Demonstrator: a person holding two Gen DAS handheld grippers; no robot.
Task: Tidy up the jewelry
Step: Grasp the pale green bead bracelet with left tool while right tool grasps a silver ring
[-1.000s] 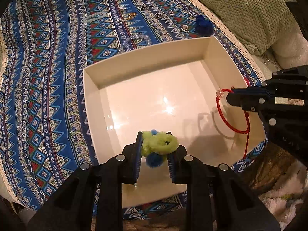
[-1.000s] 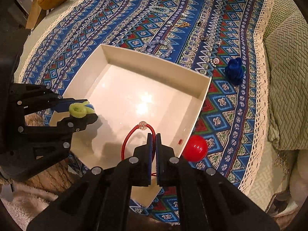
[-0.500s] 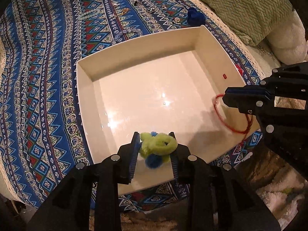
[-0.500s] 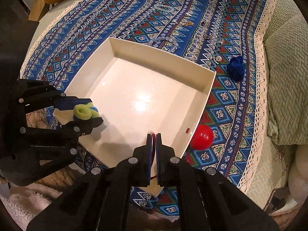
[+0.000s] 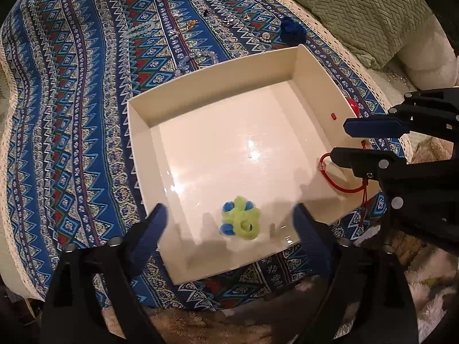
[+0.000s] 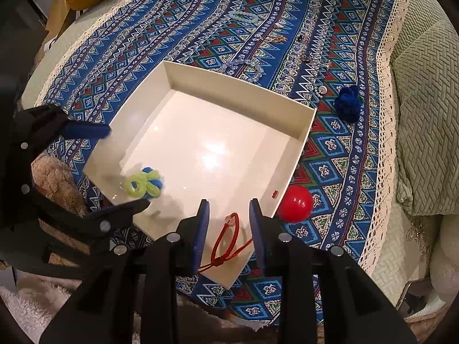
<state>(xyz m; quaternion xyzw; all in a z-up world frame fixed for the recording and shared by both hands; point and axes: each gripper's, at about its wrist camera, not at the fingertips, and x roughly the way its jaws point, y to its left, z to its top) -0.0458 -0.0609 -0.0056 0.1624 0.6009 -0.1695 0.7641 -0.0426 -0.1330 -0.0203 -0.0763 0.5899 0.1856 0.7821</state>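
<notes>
A white open box [image 5: 137, 120] [image 6: 238, 83] sits on a blue patterned cloth. A green and blue fuzzy scrunchie [image 5: 240, 222] [image 6: 145, 185] lies on the box floor near its front edge. My left gripper [image 5: 229, 226] is open above it, holding nothing. A red cord bracelet with a clear bead [image 5: 340, 177] [image 6: 229, 240] lies in the box's near right corner, with its tail over the rim. My right gripper [image 6: 229, 218] is open around it, holding nothing.
A red ball [image 6: 295, 203] rests on the cloth [image 6: 338, 172] beside the box. Behind the box lie a dark blue scrunchie [image 6: 347, 103], a clear bead bracelet [image 6: 243, 66], a pale green bracelet [image 6: 242, 15] and small earrings. A green cushion [image 5: 352, 8] is at the right.
Both grippers opened. The scrunchie dropped from the left gripper onto the box floor, and the red bracelet dropped from the right gripper into the box corner.
</notes>
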